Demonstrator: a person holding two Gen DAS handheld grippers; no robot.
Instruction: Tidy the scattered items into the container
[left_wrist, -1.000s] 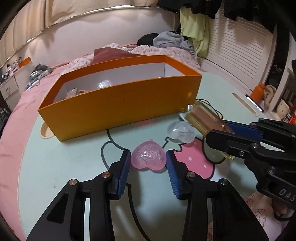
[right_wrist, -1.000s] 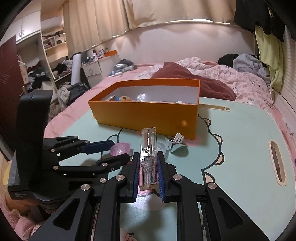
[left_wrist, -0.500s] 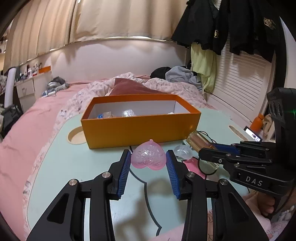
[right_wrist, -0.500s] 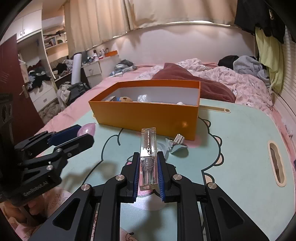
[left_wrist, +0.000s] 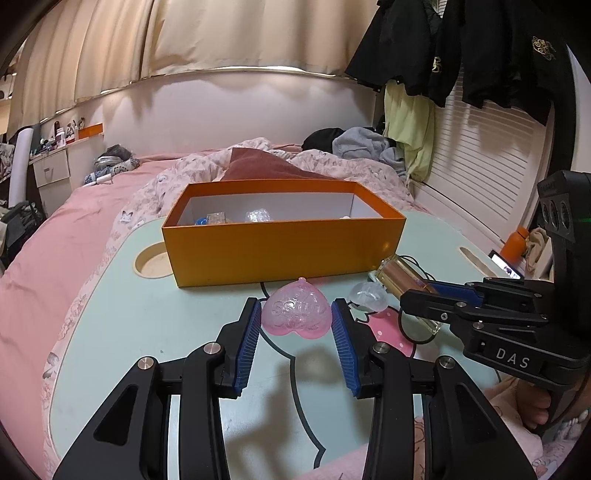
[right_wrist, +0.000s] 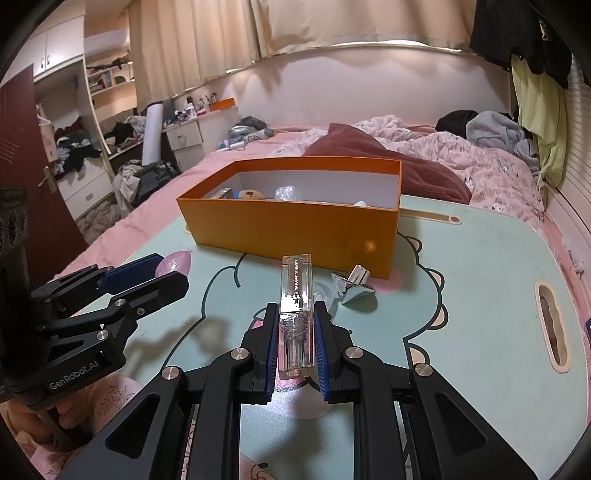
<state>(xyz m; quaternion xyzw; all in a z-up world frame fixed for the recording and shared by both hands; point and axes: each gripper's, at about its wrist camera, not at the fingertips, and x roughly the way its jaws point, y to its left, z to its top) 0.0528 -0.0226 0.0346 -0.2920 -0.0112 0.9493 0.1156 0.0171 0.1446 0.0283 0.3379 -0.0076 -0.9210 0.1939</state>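
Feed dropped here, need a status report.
Left gripper shut on pink heart. Right gripper shut on clear bottle. Orange box ahead, open; path clear.

Left tongs (left_wrist: 295, 325) with pink heart (left_wrist: 296, 313), now higher off the table (left_wrist: 122, 321) than 1 second ago.

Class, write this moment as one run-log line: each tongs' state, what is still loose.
left tongs: shut on pink heart | right tongs: shut on clear bottle | loose: clear cap | target: orange box
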